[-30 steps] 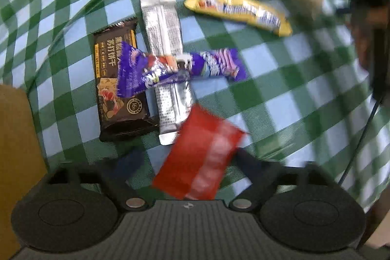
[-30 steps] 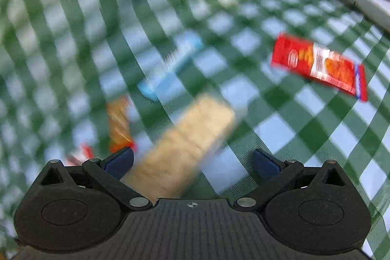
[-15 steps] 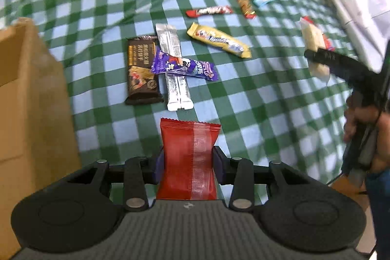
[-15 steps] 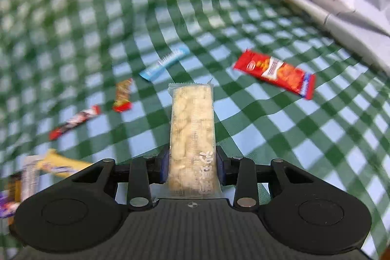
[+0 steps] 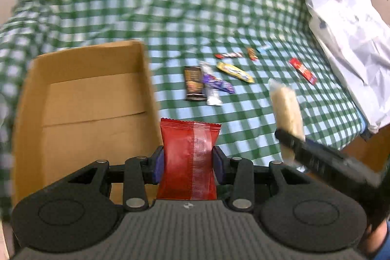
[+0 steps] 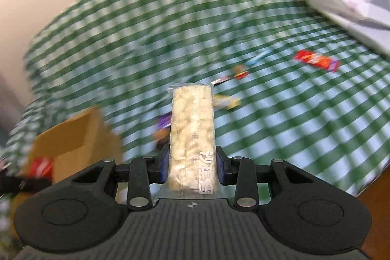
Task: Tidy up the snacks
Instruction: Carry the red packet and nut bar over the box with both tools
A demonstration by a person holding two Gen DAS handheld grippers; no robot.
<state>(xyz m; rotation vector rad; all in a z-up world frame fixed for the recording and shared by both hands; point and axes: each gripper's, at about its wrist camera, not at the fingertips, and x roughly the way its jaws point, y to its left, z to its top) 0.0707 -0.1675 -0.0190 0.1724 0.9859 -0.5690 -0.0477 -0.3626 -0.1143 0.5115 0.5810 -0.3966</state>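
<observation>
My left gripper [image 5: 189, 162] is shut on a red snack packet [image 5: 190, 152], held upright just right of an open cardboard box [image 5: 92, 99]. My right gripper [image 6: 192, 165] is shut on a clear-wrapped pale rice-cracker bar [image 6: 192, 128]; the bar also shows at the right of the left wrist view [image 5: 286, 109]. Several snacks lie on the green checked cloth: a brown bar [image 5: 193, 85], a silver stick [image 5: 212, 94], a purple bar [image 5: 220, 84], a yellow bar [image 5: 235, 71] and a red bar [image 5: 302, 70]. The right wrist view is blurred.
A white plastic bag [image 5: 346, 23] lies along the right side of the cloth. The box also shows at the left of the right wrist view [image 6: 78, 138]. Small red, orange and blue sweets [image 5: 243, 54] lie behind the snack pile. The cloth's right edge drops off [image 5: 360, 133].
Both grippers have lifted and pulled back from the cloth with their snacks and swung left; the cardboard box has come fully into the left wrist view.
</observation>
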